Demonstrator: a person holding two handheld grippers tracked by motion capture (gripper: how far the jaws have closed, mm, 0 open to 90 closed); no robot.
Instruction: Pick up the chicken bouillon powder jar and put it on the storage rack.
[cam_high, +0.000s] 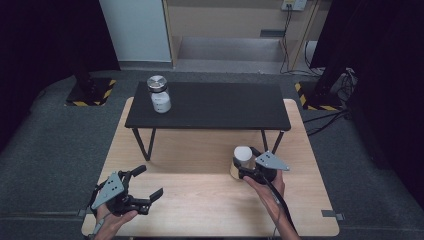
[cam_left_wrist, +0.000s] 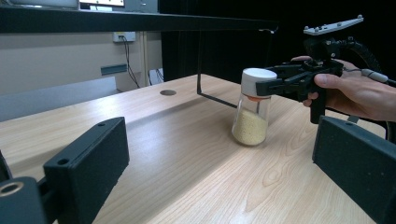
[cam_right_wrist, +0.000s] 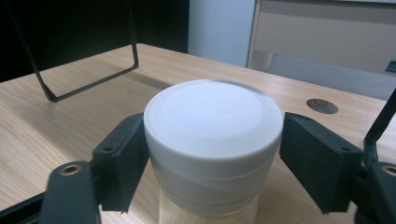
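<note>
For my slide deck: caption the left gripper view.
Right gripper closed around the white cap of a glass jar of yellowish grains on the wooden table.

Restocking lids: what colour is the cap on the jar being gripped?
White cap, clearest in the right gripper view.

The jar (cam_left_wrist: 251, 122) near the right hand looks like clear, glossy glass with a smooth matt white plastic lid (cam_right_wrist: 213, 116). It stands on a table (cam_high: 200, 200) of pale wood grain with a soft sheen. The far jar (cam_high: 159, 95) on the matt black shelf (cam_high: 220, 105) wears a shiny metal cap (cam_high: 157, 82).
</note>
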